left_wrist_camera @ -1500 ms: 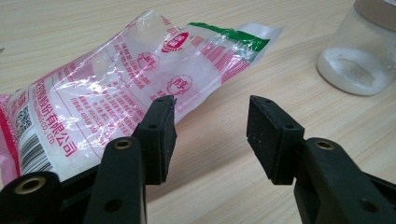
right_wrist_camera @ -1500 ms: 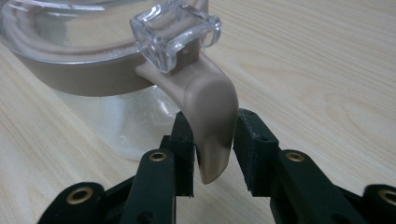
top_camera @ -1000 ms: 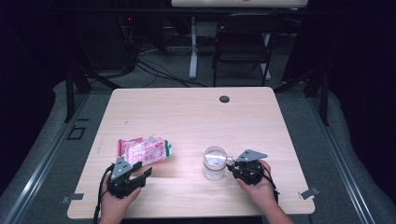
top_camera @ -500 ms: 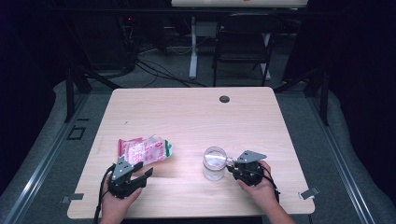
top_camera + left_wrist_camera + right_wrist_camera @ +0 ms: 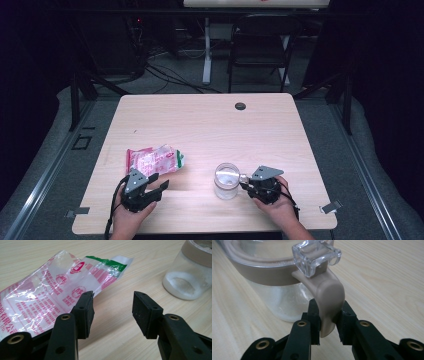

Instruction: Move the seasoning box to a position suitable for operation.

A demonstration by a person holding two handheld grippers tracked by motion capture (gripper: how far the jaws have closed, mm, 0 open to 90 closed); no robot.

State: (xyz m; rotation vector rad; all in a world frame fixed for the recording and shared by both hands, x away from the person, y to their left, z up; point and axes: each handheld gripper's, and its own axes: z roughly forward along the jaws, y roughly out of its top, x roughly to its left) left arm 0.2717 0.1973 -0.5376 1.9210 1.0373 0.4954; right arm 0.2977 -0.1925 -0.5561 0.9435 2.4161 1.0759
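Observation:
A clear plastic bag (image 5: pixel 152 161) printed in red, with a green corner, lies flat on the wooden table (image 5: pixel 200 125) at the front left. My left gripper (image 5: pixel 159 181) rests just in front of it, open, with bare wood between its jaws (image 5: pixel 113 311); the bag (image 5: pixel 50 300) lies against the left jaw's outer side. A clear jar (image 5: pixel 227 180) with a beige rim holds some white powder. My right gripper (image 5: pixel 245 183) is shut on the jar's beige handle (image 5: pixel 329 297), below a clear latch (image 5: pixel 315 255). The jar (image 5: pixel 190 272) stands upright.
A dark round grommet (image 5: pixel 240 106) sits near the table's far edge. Behind the table stand a black chair (image 5: pixel 260 45) and a white post, with cables across the floor. The person's hands come in over the front edge.

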